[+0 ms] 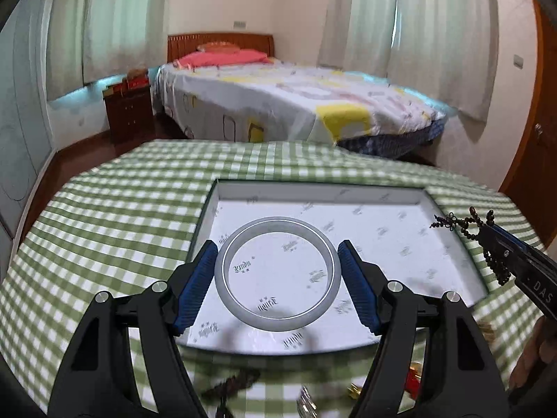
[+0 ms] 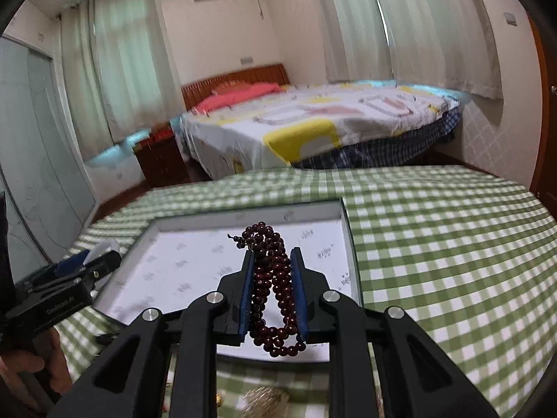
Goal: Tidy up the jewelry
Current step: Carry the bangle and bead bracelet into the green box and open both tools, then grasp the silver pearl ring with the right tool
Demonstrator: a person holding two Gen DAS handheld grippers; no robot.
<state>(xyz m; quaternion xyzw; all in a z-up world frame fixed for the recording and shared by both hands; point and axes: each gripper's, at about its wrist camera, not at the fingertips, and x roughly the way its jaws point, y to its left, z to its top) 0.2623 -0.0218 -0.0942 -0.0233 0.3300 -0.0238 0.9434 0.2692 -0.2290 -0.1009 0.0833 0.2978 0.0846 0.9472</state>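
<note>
Between my left gripper's (image 1: 277, 269) blue pads sits the grey bangle (image 1: 277, 273), lying flat with its opening facing up, both pads touching or all but touching its outer rim on opposite sides; I judge it held across its width, though I cannot tell whether it rests on the paper or hangs just above. It is over the near half of the shallow box (image 1: 313, 191), lined with printed white paper, on the green checked cloth (image 1: 122, 202). My right gripper (image 2: 271, 289) is nearly closed on a bunched strand of dark red beads (image 2: 273, 278), loops drooping below the pads and a tail poking out ahead. From the right wrist view that bundle hangs over the box's near right part; from the left view the beads (image 1: 487, 244) come in at the right edge. So both loads are already above the box, bangle to the left, beads to the right, well apart. Both tools point forward and tilt slightly down. Next, I judge, is lowering and releasing.
</note>
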